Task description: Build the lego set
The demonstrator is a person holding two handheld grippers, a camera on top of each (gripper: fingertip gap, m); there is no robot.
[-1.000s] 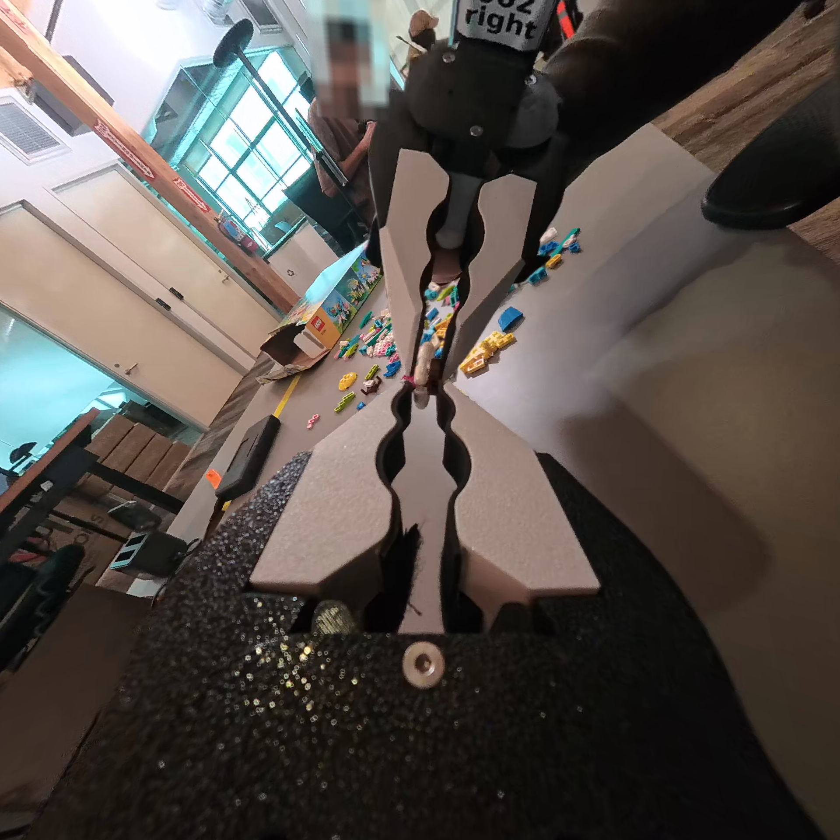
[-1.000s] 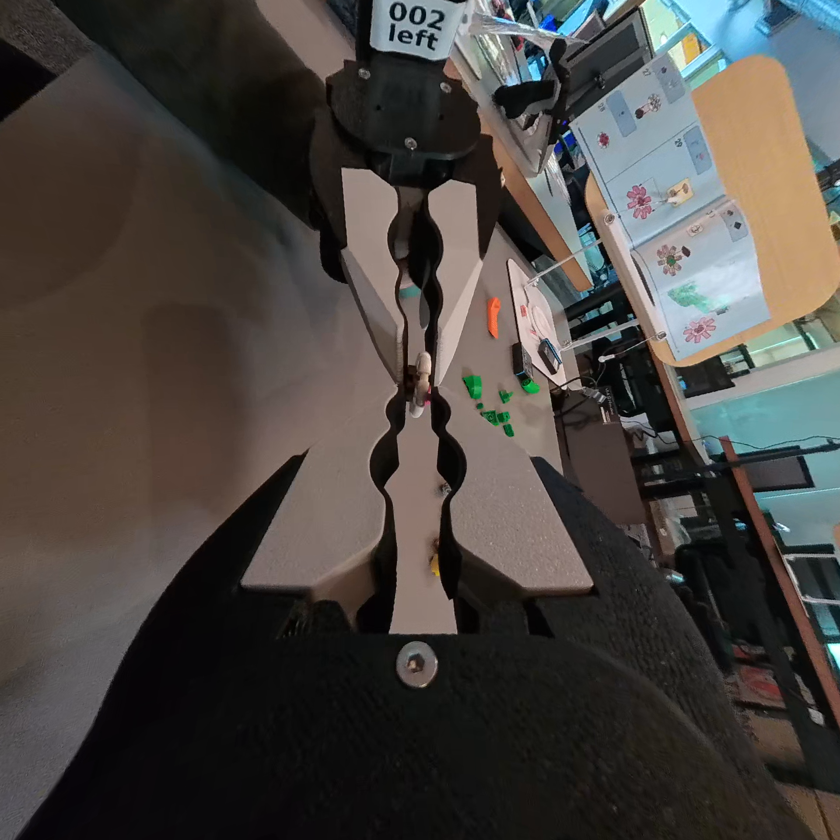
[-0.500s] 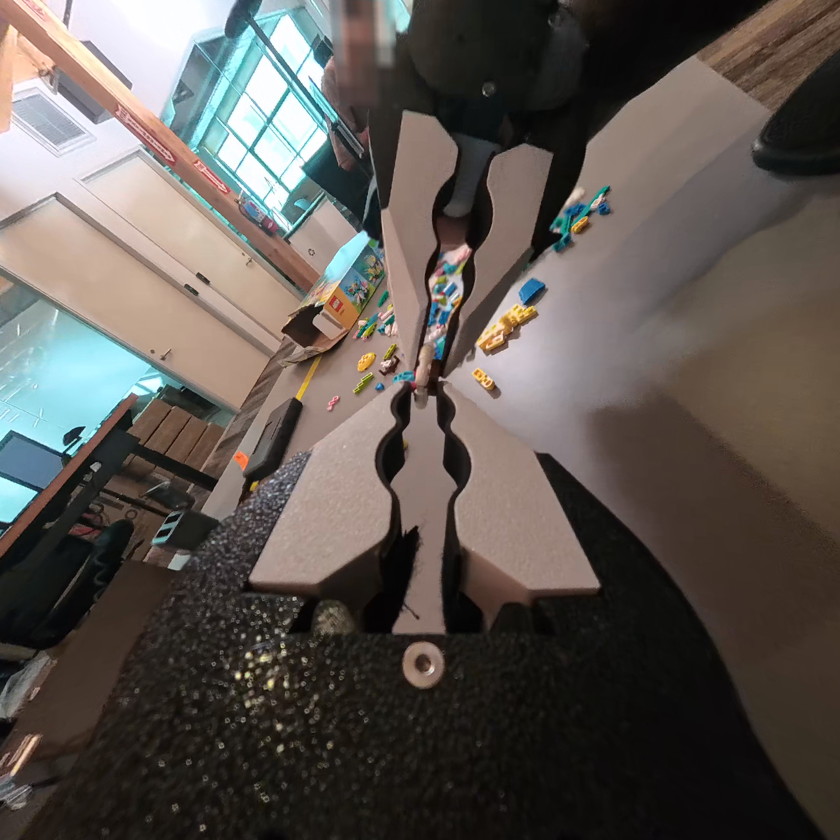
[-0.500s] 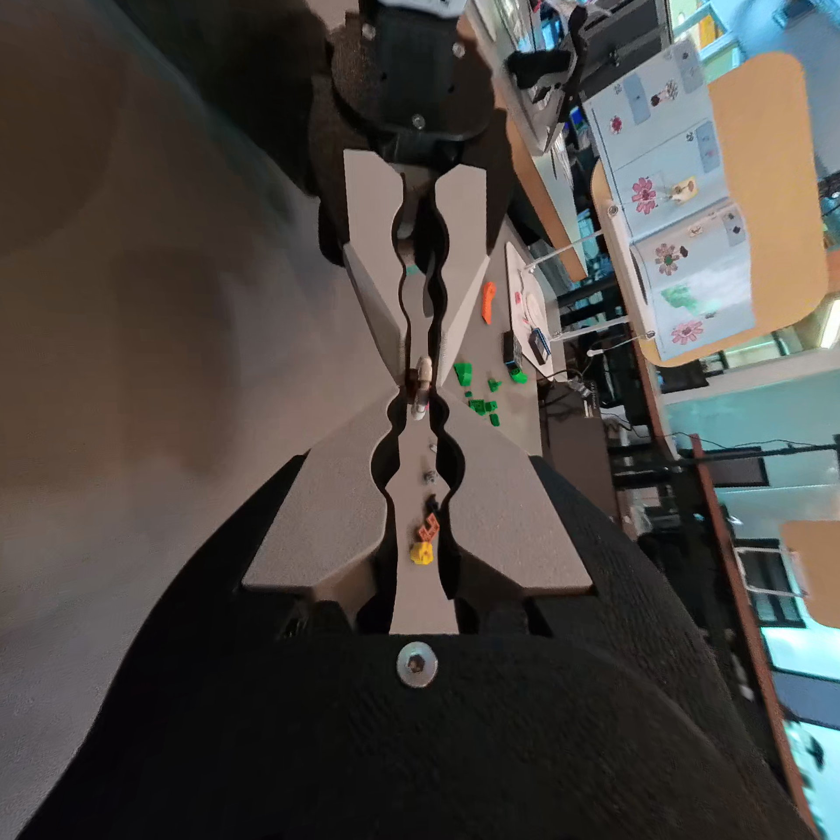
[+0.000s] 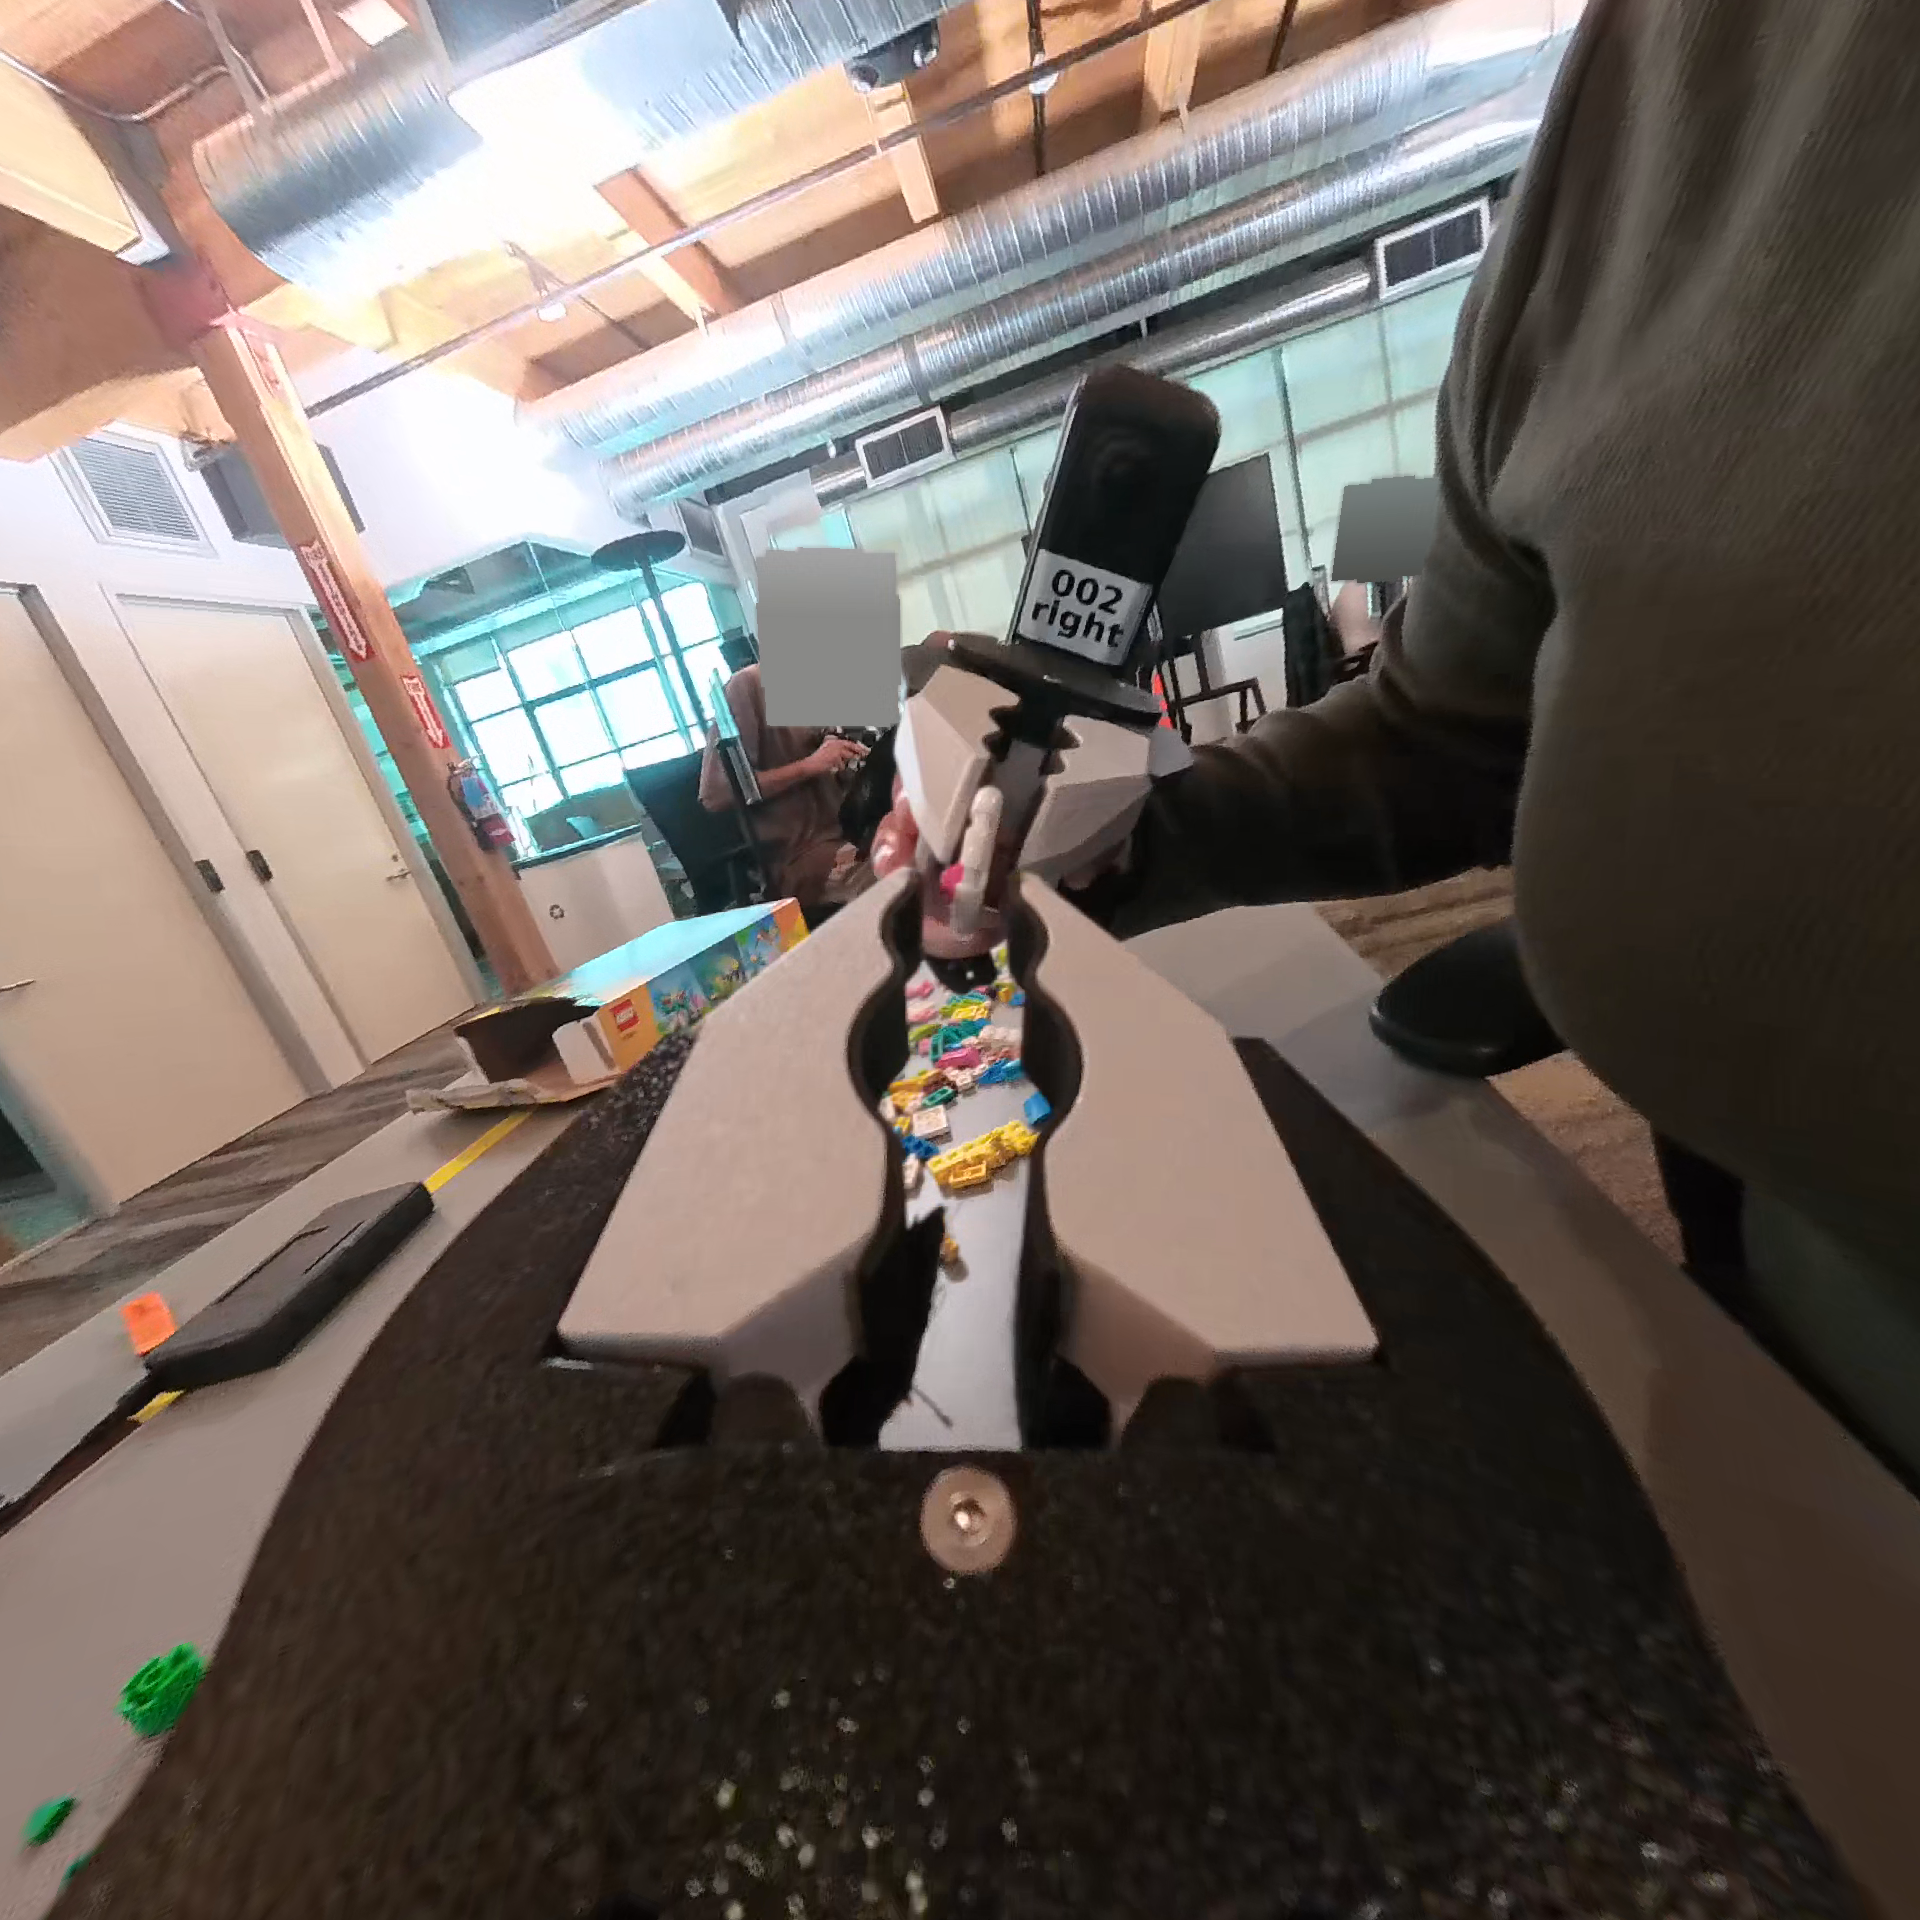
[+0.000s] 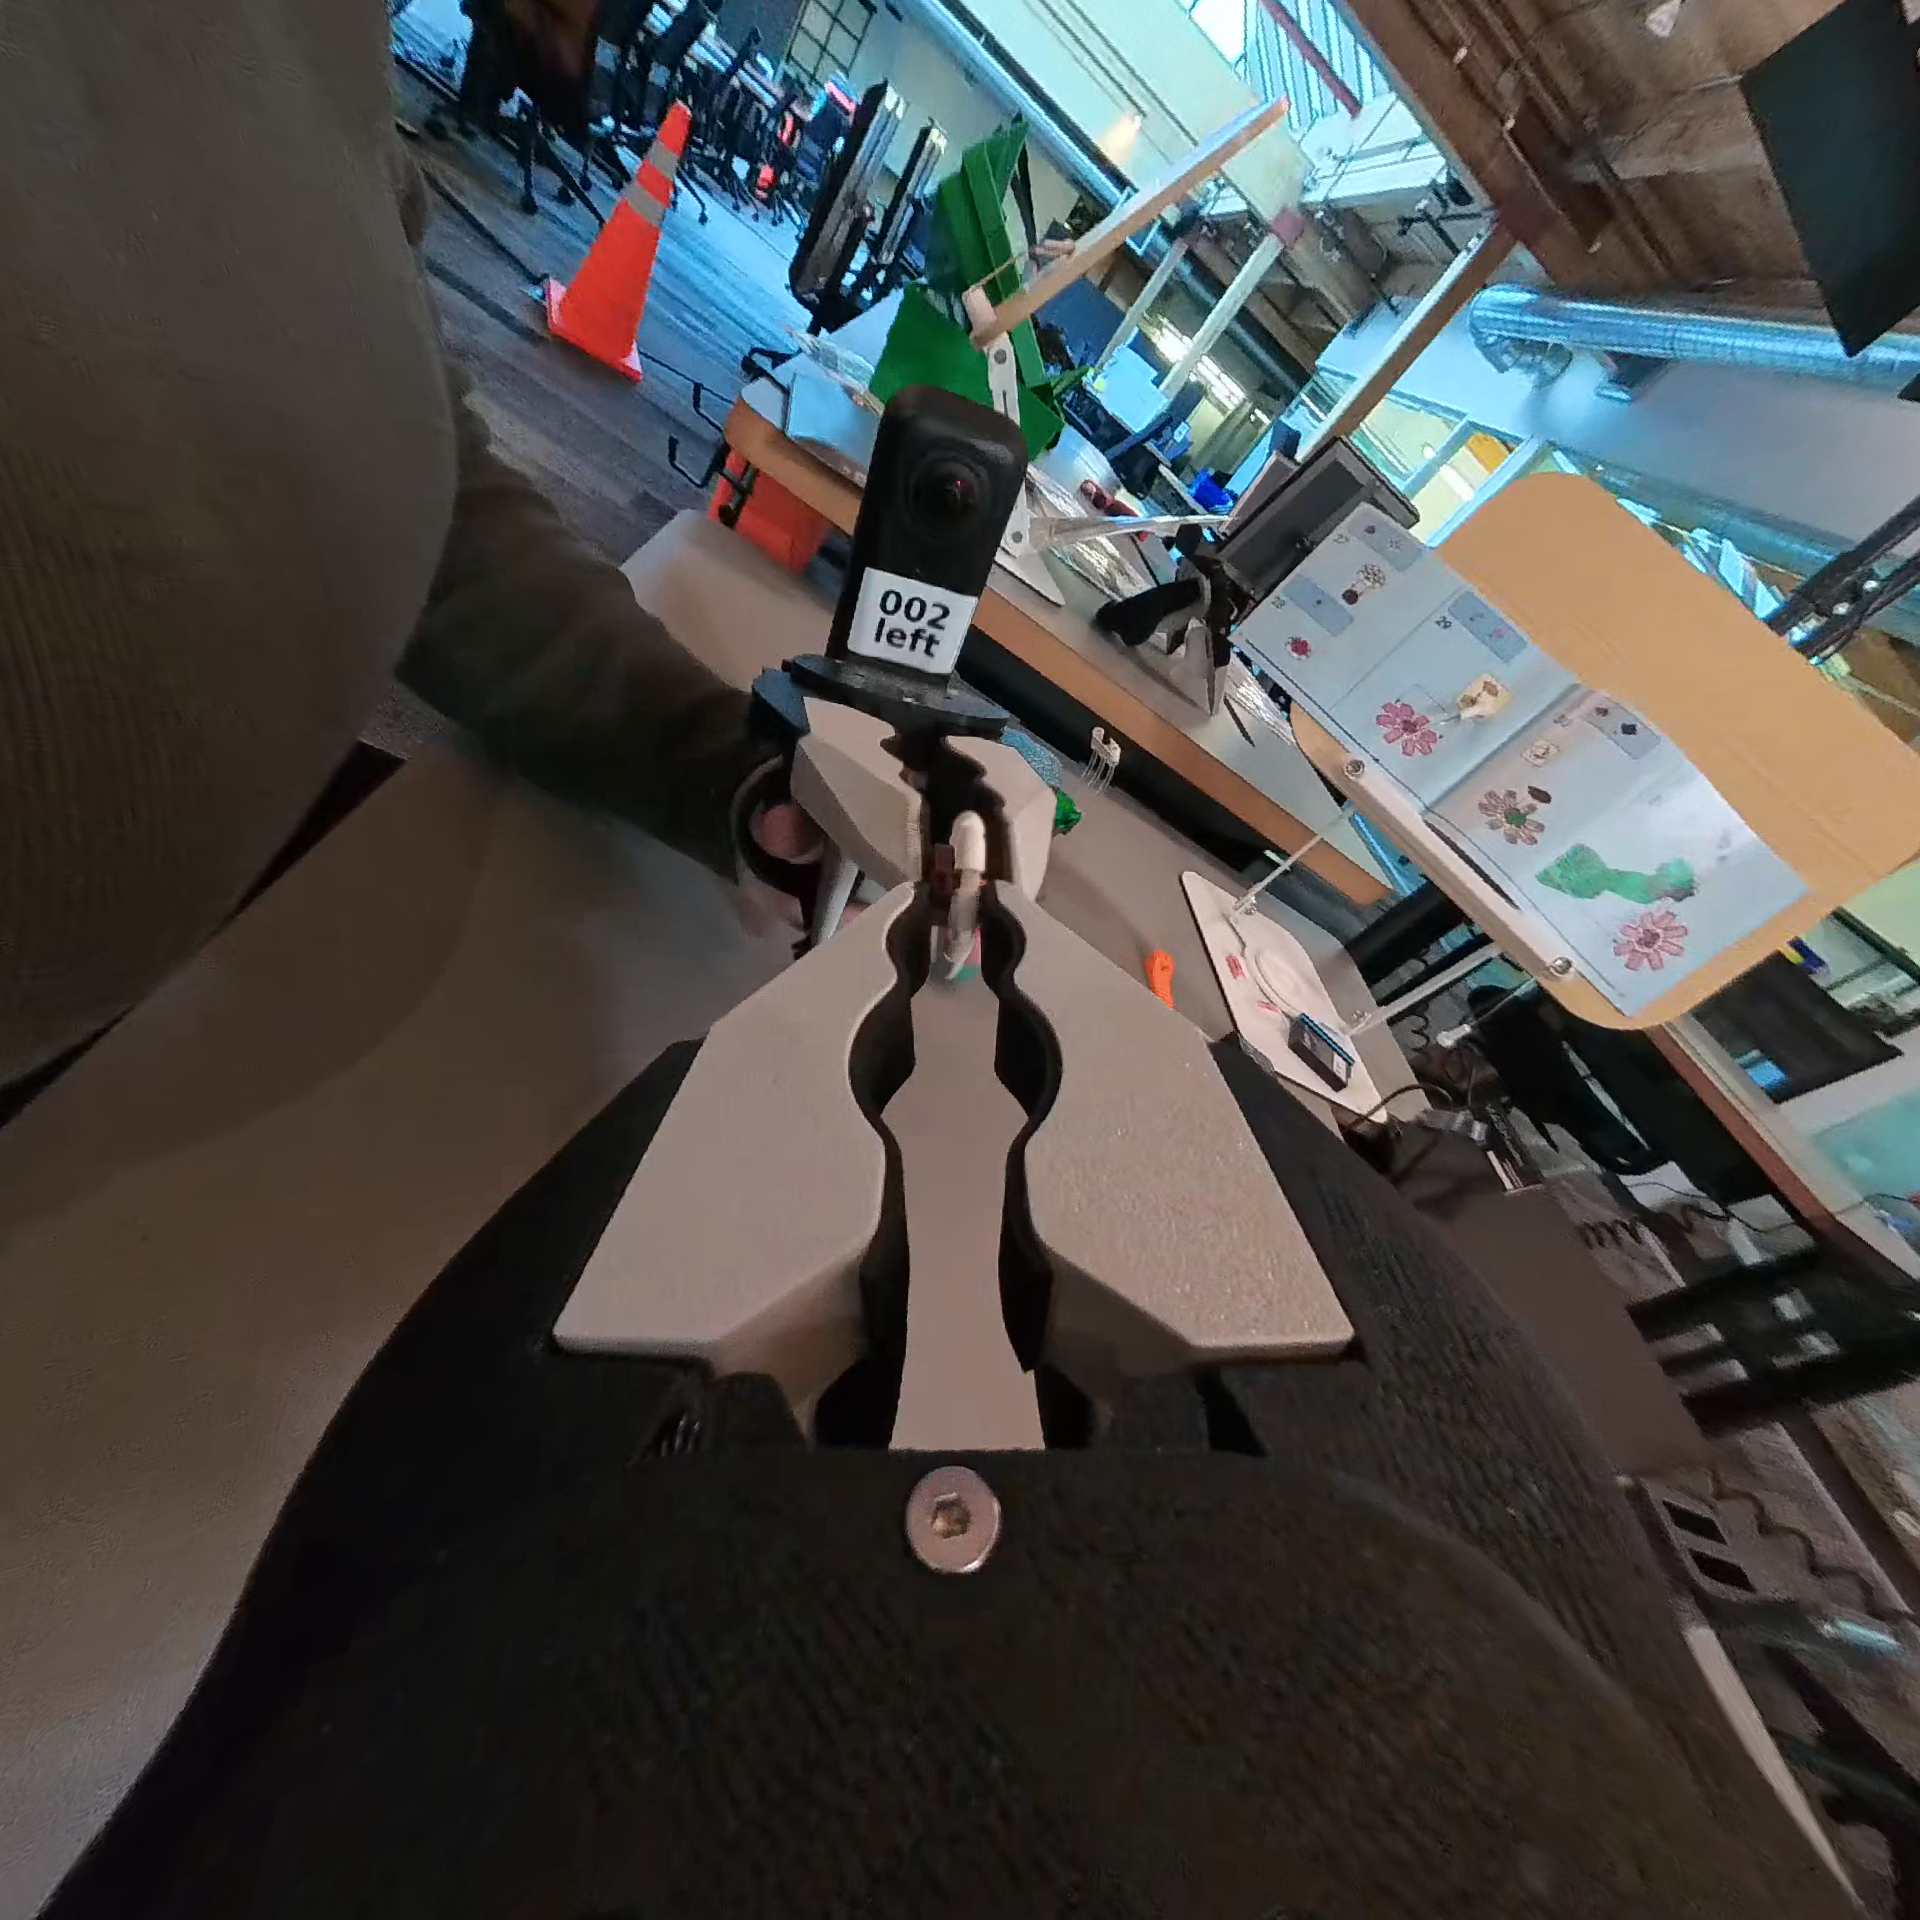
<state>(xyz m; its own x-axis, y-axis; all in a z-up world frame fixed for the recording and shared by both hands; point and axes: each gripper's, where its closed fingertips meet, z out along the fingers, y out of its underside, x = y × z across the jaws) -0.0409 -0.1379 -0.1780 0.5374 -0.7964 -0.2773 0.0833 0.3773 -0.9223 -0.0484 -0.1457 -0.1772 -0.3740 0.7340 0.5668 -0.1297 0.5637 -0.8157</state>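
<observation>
Two hand-held claws meet tip to tip above a grey surface [image 5: 1299, 997], raised well clear of it. In the left wrist view, the left claw [image 5: 961, 902] fills the lower frame, its two pale grey fingers [image 5: 769, 1143] drawn together at the tips and pinching the lower end of a small lego piece [image 5: 971, 857]. The piece is a slim white part with a pink bit on its left side. Facing it from above, the right claw [image 5: 987, 821] grips the upper end of the same piece, its fingers likewise pressed in on it. A black camera [image 5: 1122, 520] with a white label stands on top of that claw, and a person's hand [image 5: 904, 831] holds it from behind, the dark sleeve [image 5: 1351, 779] running off to the right.

Below and beyond the claw tips, a heap of loose lego bricks [image 5: 966, 1091] in yellow, blue, pink and teal lies on the surface. A lego box [image 5: 665, 997] rests farther left, with a black flat case [image 5: 291, 1288] near the surface's left edge. A few green bricks [image 5: 158, 1691] lie at the lower left.

In the right wrist view, the right claw [image 6: 951, 902] pinches the white piece [image 6: 961, 873], which reaches up into the left claw [image 6: 956, 831] opposite. An open instruction booklet [image 6: 1507, 790] with flower pictures stands propped at the right. An orange piece [image 6: 1161, 975] lies on the surface beneath it.
</observation>
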